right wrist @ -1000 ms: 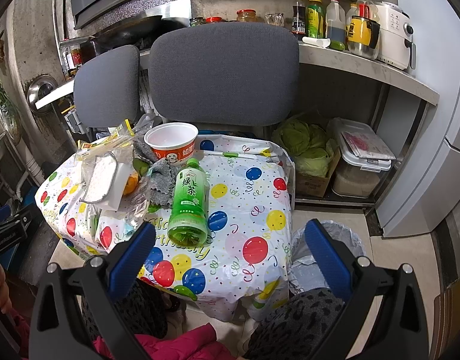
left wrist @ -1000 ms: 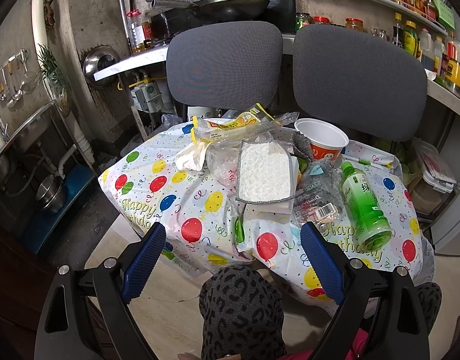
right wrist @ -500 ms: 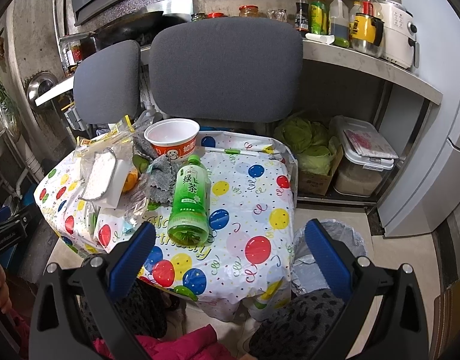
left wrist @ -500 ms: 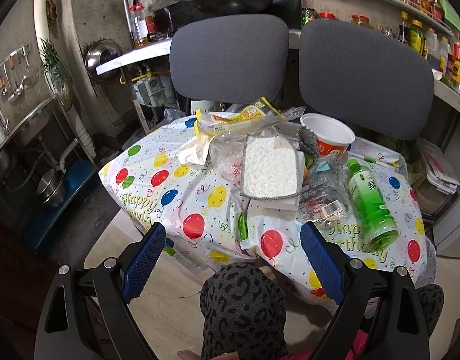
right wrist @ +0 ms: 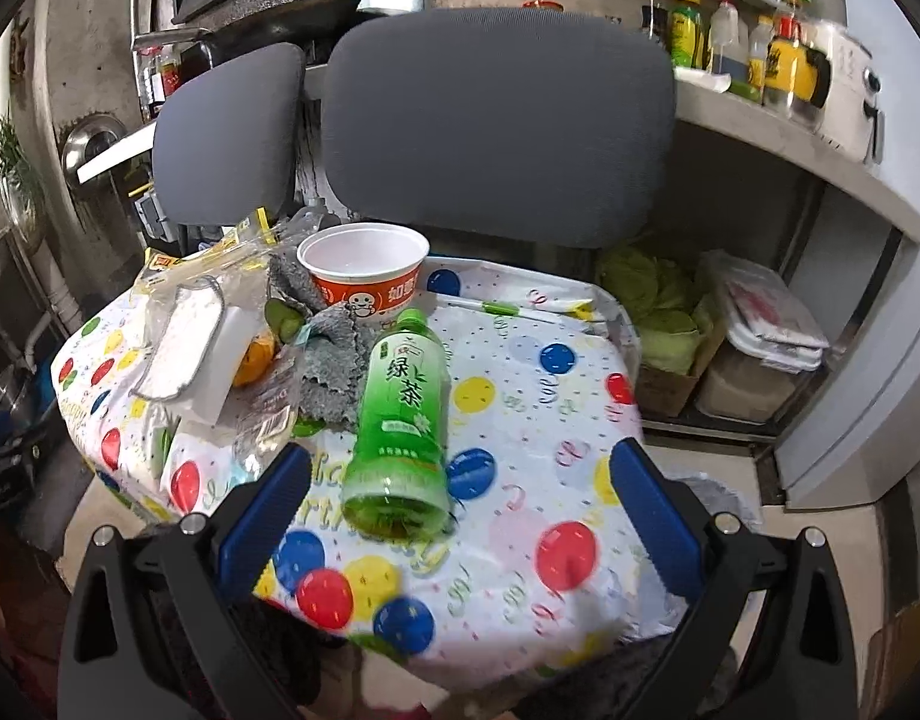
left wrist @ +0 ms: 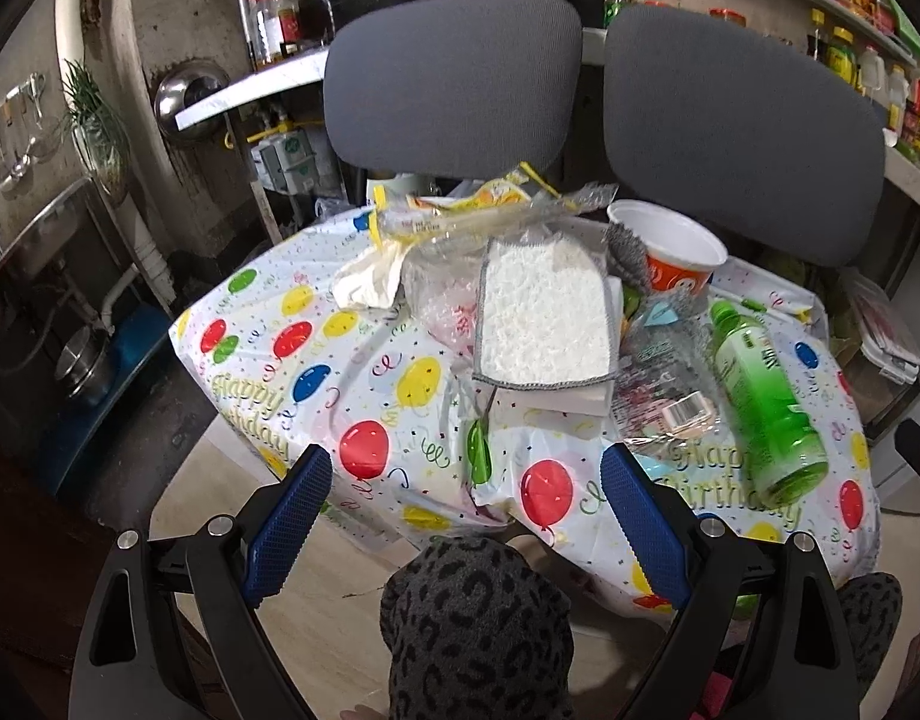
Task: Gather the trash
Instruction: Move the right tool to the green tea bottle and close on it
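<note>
A small table with a balloon-print cloth (left wrist: 316, 384) (right wrist: 550, 396) holds trash. A green tea bottle (left wrist: 766, 396) (right wrist: 400, 414) lies on its side. Behind it stands an orange-and-white paper bowl (left wrist: 670, 252) (right wrist: 364, 276). To the left lie a white cloth with grey edge (left wrist: 544, 318) (right wrist: 178, 342), clear plastic wrappers (left wrist: 658, 390) (right wrist: 268, 414), a yellow snack wrapper (left wrist: 478, 204), a crumpled tissue (left wrist: 370, 282) and a grey rag (right wrist: 334, 360). My left gripper (left wrist: 466, 492) is open and empty at the table's near edge. My right gripper (right wrist: 460, 480) is open and empty, its fingers on either side of the bottle's base, short of it.
Two grey chair backs (left wrist: 454, 84) (right wrist: 496, 120) stand behind the table. A shelf with bottles (right wrist: 760, 60) runs at the right, with boxes and cabbage (right wrist: 658, 306) under it. A bin with a clear bag (right wrist: 718, 498) sits on the floor to the right. My leopard-print knee (left wrist: 472, 618) is below.
Both grippers have moved forward toward the table. The right one now frames the green bottle's base. Nothing on the table has moved.
</note>
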The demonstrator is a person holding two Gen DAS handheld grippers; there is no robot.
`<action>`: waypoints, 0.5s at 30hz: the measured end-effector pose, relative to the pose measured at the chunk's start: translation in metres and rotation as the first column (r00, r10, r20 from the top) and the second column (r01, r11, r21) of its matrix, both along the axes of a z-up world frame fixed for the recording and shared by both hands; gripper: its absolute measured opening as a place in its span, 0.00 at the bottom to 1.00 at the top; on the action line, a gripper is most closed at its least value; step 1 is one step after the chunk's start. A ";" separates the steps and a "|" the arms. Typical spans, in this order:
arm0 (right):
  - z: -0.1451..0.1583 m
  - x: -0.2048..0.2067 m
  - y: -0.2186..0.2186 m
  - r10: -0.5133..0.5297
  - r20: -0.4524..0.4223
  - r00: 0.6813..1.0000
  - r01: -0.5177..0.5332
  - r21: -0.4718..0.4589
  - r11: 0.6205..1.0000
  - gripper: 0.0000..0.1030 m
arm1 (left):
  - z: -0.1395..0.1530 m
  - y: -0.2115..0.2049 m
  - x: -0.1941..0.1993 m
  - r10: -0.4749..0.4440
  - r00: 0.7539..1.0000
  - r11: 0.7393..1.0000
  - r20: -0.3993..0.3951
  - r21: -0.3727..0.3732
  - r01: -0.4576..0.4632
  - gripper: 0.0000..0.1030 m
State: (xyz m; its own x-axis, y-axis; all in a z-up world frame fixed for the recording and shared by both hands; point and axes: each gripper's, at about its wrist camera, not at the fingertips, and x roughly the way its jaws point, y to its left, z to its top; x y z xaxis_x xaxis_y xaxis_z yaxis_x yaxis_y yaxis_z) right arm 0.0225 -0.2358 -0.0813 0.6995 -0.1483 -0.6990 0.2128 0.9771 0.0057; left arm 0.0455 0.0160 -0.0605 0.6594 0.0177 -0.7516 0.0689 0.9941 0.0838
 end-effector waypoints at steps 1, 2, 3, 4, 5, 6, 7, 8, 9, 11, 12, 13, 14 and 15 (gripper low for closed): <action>-0.006 0.005 -0.001 -0.006 0.000 1.000 0.006 0.012 1.000 0.94 | -0.004 0.000 0.003 0.003 1.000 1.000 -0.005 0.000 -0.003 0.88; -0.010 0.010 -0.001 -0.009 -0.002 1.000 0.009 0.017 1.000 0.94 | -0.010 0.001 0.008 0.002 1.000 1.000 -0.011 -0.012 -0.002 0.88; -0.017 0.017 -0.002 -0.012 -0.013 1.000 0.012 0.026 1.000 0.94 | -0.013 0.001 0.010 0.003 1.000 1.000 -0.012 -0.018 -0.003 0.88; -0.022 0.022 -0.002 -0.012 -0.024 1.000 0.013 0.030 0.999 0.94 | -0.017 0.001 0.013 0.006 1.000 1.000 -0.016 -0.021 -0.007 0.88; -0.028 0.029 -0.001 -0.007 -0.040 0.999 0.009 0.030 1.000 0.94 | -0.022 0.001 0.018 0.005 1.000 1.000 -0.021 -0.028 -0.005 0.88; -0.033 0.035 0.002 -0.005 -0.052 0.999 0.006 0.020 1.000 0.94 | -0.026 0.001 0.021 0.002 1.000 0.999 -0.023 -0.035 -0.002 0.88; -0.039 0.040 0.004 -0.001 -0.061 0.998 0.002 0.011 1.000 0.94 | -0.030 0.000 0.025 0.002 1.000 0.999 -0.025 -0.036 -0.003 0.88; -0.043 0.045 0.006 0.003 -0.068 0.998 -0.003 0.004 1.000 0.94 | -0.035 -0.001 0.029 0.000 1.000 0.999 -0.029 -0.037 -0.001 0.88; -0.050 0.051 0.008 0.006 -0.083 0.997 -0.006 -0.005 1.000 0.94 | -0.039 -0.001 0.033 -0.004 0.999 0.999 -0.034 -0.041 0.003 0.88; -0.058 0.059 0.010 0.013 -0.093 0.996 -0.013 -0.002 1.000 0.94 | -0.046 -0.002 0.039 -0.015 0.999 0.999 -0.039 -0.051 0.013 0.88; -0.063 0.064 0.011 0.012 -0.102 0.995 -0.013 -0.001 1.000 0.94 | -0.048 -0.003 0.041 -0.023 0.999 0.998 -0.041 -0.058 0.020 0.88; -0.065 0.067 0.011 0.018 -0.106 0.994 -0.018 0.000 1.000 0.94 | -0.050 -0.004 0.044 -0.030 0.999 0.998 -0.043 -0.063 0.027 0.88; -0.069 0.071 0.013 0.029 -0.108 0.994 -0.030 -0.003 1.000 0.94 | -0.052 -0.005 0.046 -0.042 0.998 0.997 -0.043 -0.070 0.039 0.88; -0.072 0.074 0.015 0.031 -0.115 0.993 -0.032 -0.013 0.999 0.94 | -0.053 -0.006 0.047 -0.053 0.998 0.996 -0.043 -0.075 0.050 0.88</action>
